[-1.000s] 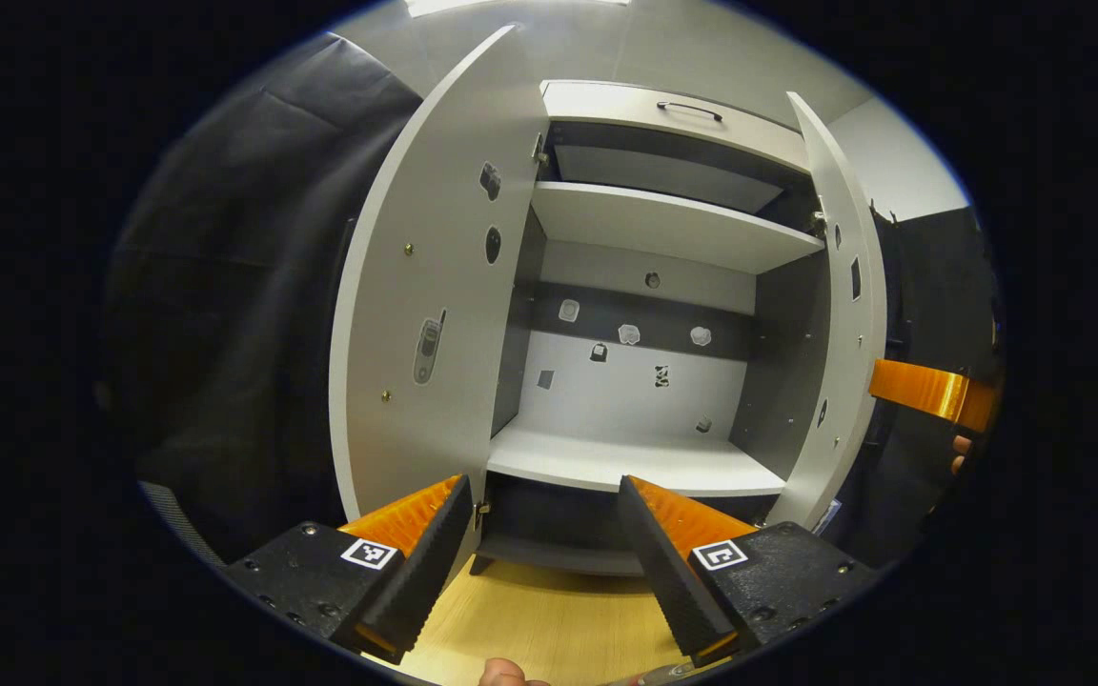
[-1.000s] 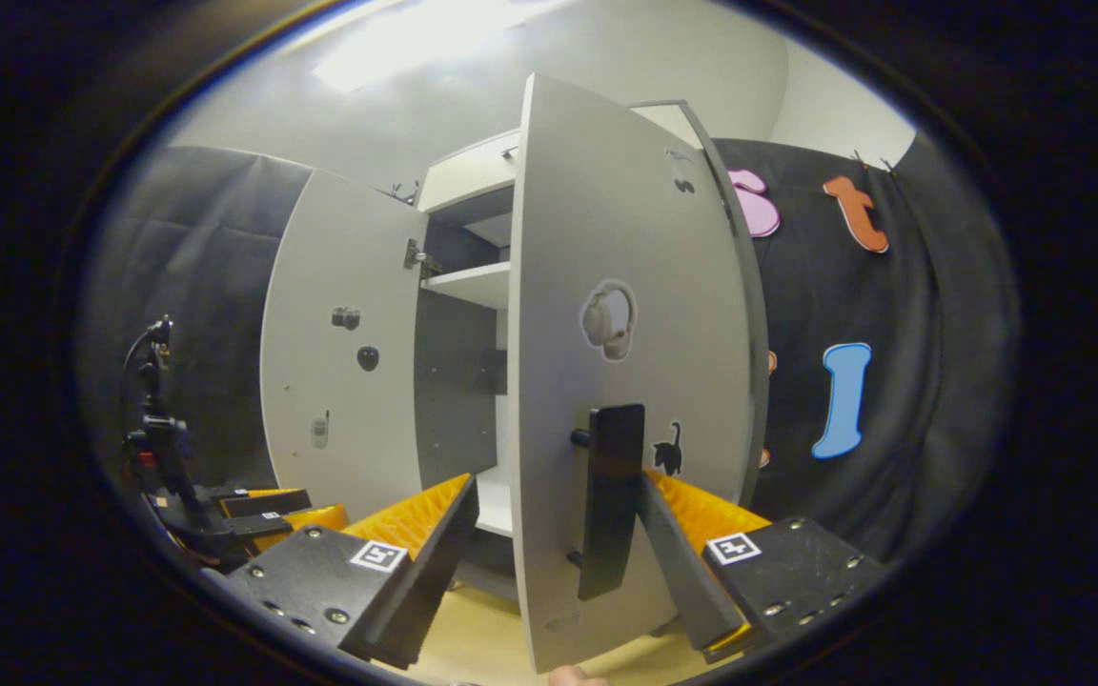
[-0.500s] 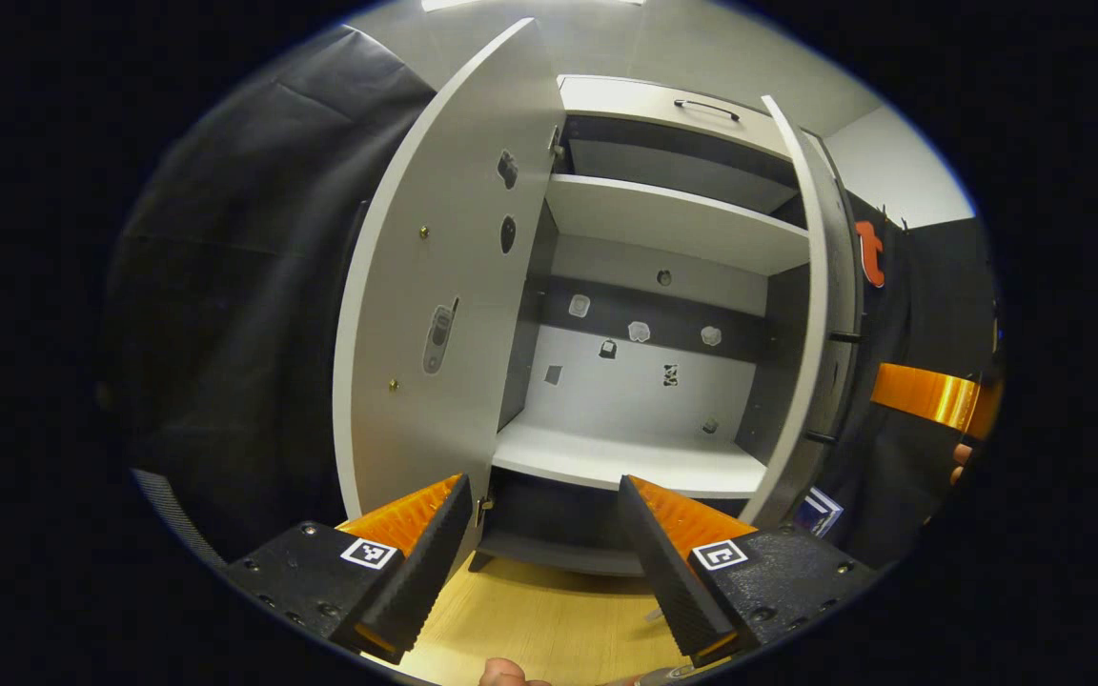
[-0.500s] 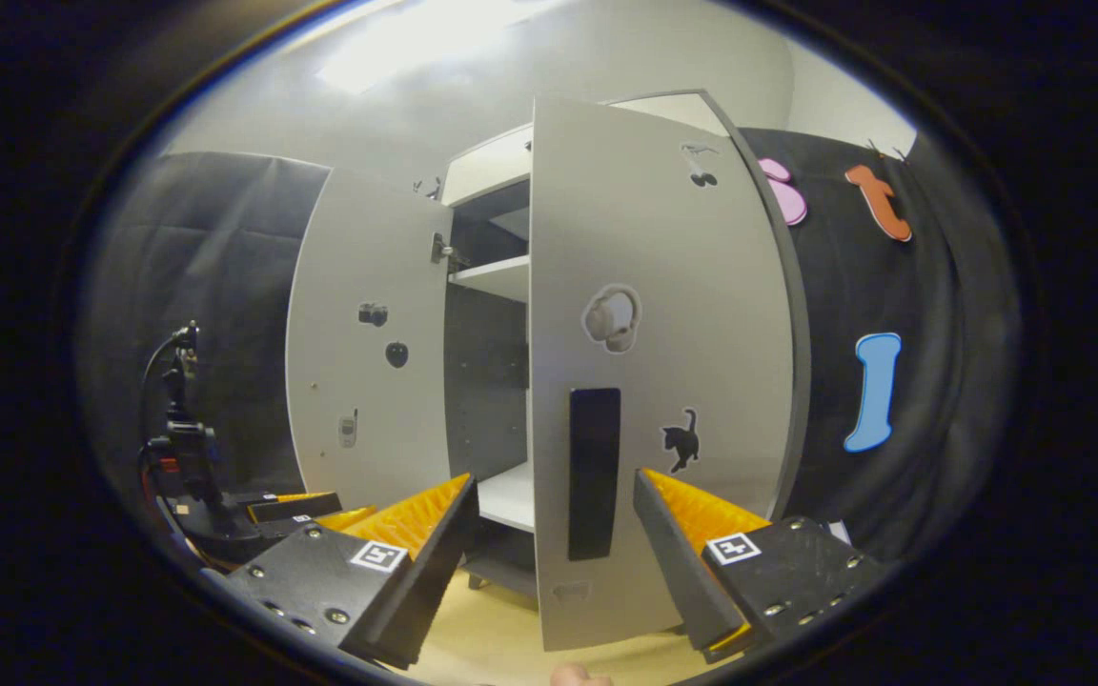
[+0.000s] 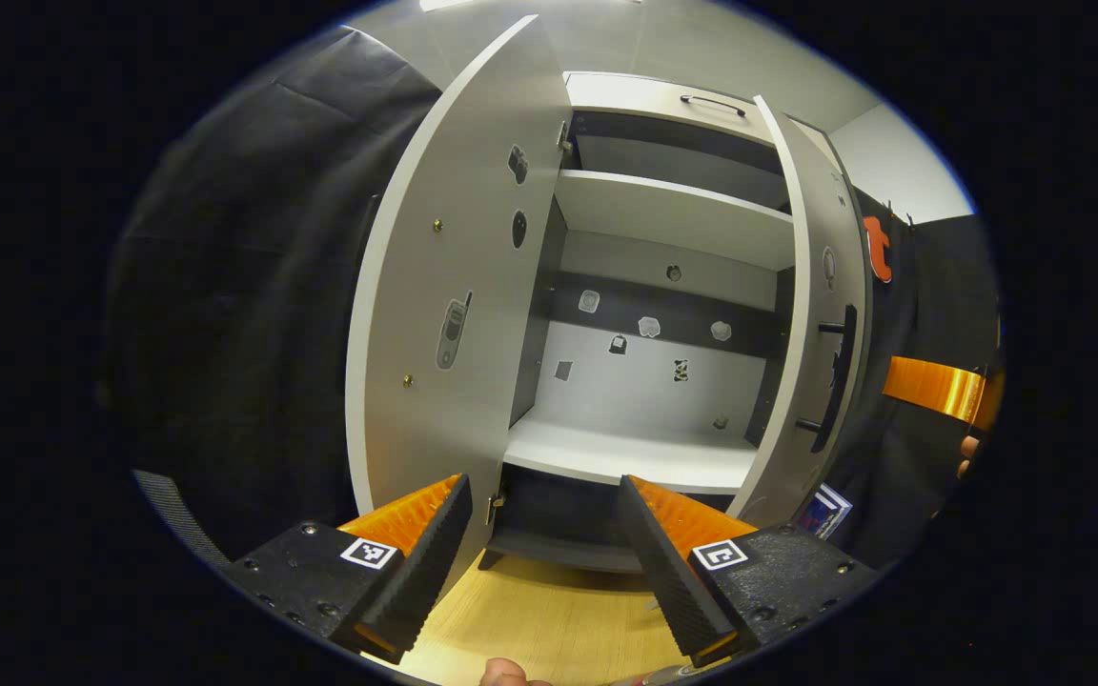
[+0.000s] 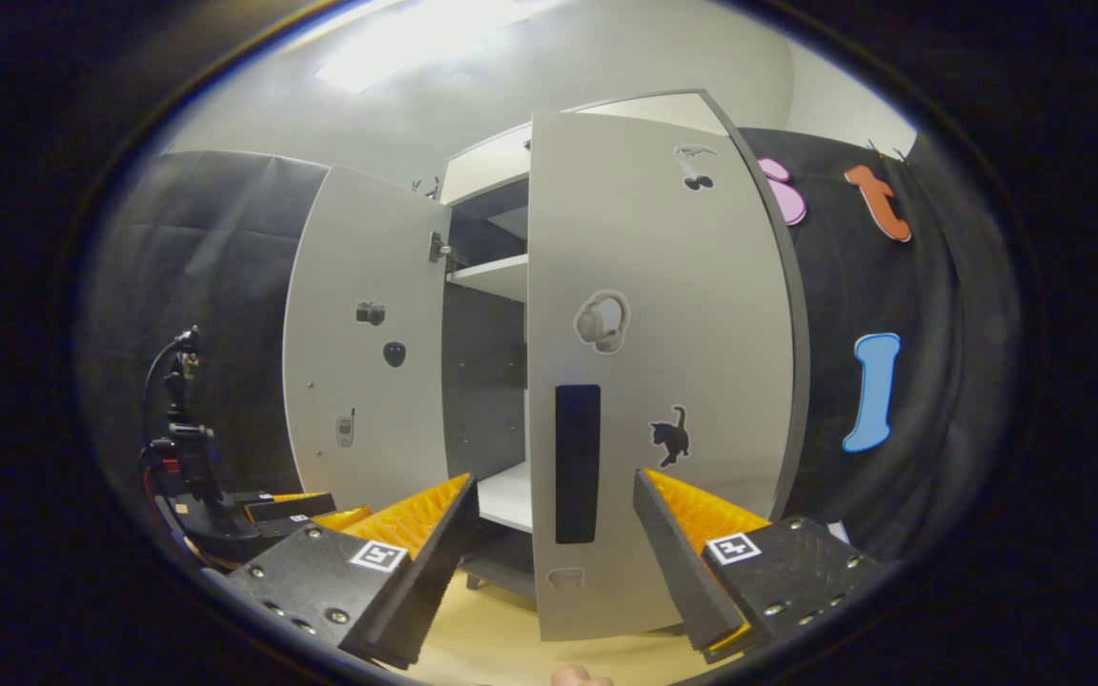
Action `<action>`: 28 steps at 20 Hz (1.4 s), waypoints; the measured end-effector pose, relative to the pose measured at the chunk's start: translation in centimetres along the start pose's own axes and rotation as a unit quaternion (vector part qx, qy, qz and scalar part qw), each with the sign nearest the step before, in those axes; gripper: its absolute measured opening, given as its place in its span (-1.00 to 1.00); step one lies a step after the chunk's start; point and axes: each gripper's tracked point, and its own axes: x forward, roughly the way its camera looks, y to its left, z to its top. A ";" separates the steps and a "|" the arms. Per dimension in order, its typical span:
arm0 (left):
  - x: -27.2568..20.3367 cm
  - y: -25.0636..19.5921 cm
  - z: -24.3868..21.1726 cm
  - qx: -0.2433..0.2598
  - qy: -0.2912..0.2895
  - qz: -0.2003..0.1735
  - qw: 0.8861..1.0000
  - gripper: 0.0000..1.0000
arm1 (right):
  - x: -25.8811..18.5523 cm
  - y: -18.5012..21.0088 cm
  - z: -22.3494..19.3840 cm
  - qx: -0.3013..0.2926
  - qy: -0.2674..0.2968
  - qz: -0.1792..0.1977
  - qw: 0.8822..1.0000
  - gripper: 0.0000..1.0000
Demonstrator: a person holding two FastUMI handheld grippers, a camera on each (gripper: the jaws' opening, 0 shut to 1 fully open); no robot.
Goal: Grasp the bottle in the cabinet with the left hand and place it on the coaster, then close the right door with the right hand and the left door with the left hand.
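The grey cabinet stands on a wooden table with both doors open. Its left door swings wide. The right door stands part way shut, its black handle facing outward. My left gripper hangs open and holds nothing, just in front of the lower shelf. In the right gripper view the right door faces me, and its handle stands just above my open right gripper. I cannot tell whether a finger touches the door. The left gripper shows low at the left.
The wooden tabletop runs under the cabinet. A small blue and white object lies by the foot of the right door. An orange part of the right gripper with a hand shows at far right. Black cloth walls flank the cabinet.
The right door has swung further toward shut, and its outer face and handle now show in the left gripper view. Both grippers stay open.
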 end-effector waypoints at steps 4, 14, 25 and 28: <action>-0.1 -0.1 0.0 0.003 0.000 -0.002 1.000 0.94 | -0.2 -0.2 0.1 0.001 -0.001 -0.003 1.000 0.97; -0.6 0.1 0.1 0.015 -0.002 0.000 1.000 0.94 | -0.7 0.0 0.1 0.001 0.001 -0.007 1.000 1.00; -1.4 1.1 0.5 0.020 -0.007 0.011 1.000 0.94 | -1.0 0.0 -0.3 -0.002 0.005 -0.009 1.000 0.97; -1.8 1.7 0.5 0.021 -0.009 0.017 1.000 0.94 | -0.9 -0.2 -0.4 -0.006 0.006 -0.013 1.000 0.97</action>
